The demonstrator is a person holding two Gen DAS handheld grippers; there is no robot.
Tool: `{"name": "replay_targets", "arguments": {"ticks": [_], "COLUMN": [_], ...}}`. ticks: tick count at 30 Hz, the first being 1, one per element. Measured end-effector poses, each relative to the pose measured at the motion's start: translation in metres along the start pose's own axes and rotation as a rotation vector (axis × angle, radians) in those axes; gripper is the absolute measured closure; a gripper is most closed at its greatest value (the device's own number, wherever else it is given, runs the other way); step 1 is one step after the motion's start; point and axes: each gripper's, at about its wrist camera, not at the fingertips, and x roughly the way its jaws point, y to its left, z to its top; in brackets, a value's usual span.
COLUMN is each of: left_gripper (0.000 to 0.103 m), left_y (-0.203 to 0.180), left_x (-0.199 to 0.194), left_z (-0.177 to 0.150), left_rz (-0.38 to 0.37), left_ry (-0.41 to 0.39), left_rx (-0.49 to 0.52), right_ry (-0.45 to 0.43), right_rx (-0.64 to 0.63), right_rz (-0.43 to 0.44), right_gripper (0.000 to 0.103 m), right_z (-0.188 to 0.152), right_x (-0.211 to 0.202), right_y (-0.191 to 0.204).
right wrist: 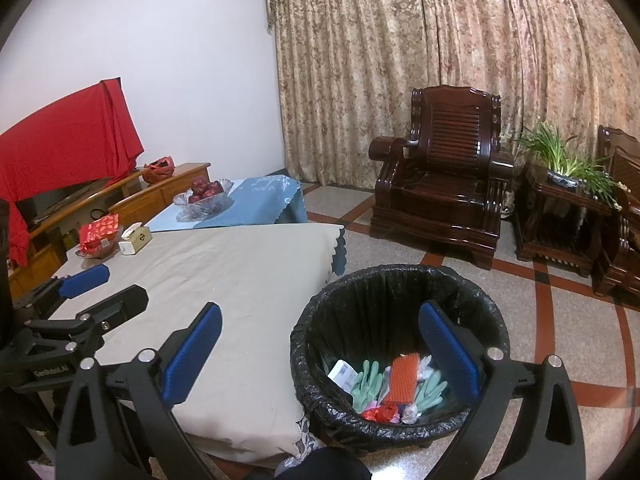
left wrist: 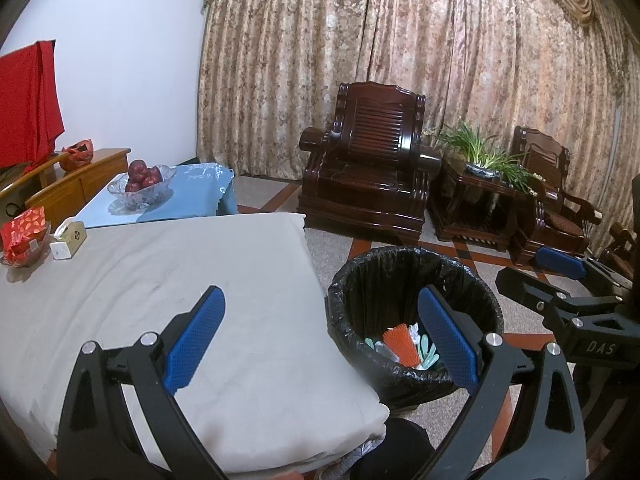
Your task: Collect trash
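Here, both grippers' fingers spread wide, empty — trash down in black-lined bin, below right gripper

The left gripper is showing 2 black angular arms with triangular cut-outs, each ending in a blue textured pad. Silver round screws are sitting at the pivots. At the right of that frame, the right gripper is displaying white "DAS" lettering on black. In the right wrist view, the right gripper is looking identical, and the left gripper at lower left is carrying a small white label.
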Motion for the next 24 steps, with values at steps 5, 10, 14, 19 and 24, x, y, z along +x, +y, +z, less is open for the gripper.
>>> {"name": "replay_targets", "arguments": {"ticks": [5,10,14,19,24], "left_gripper": [0.008,0.008,0.008,0.008,0.008], "left_y": [0.0001,-0.0001,0.0001,0.0003,0.0006], "left_x": [-0.0002,-0.001,-0.0009,-0.0013,-0.0015], "left_z": [0.0005,0.001,0.002,0.0026,0.0036], "left_rz": [-0.001,0.0,-0.001,0.0,-0.001], "left_ry": [0.002,0.001,0.002,0.002,0.003], "left_rx": [-0.001,0.0,-0.001,-0.001,-0.001], "right_ry": [0.0,0.0,0.0,0.001,0.0], "right_rx": [-0.001,0.0,-0.001,-0.001,0.0], "right_rz": [-0.001,-0.001,-0.001,-0.001,-0.002], "right_gripper": [0.006,0.006,0.006,0.006,0.006], "right_z": [-0.0002,0.0004,0.0003,0.0005,0.0009], "right_x": [0.0001,0.0003,0.0,0.0001,-0.0001], "right_y": [0.0003,0.0001,0.0004,0.001,0.0012]}}
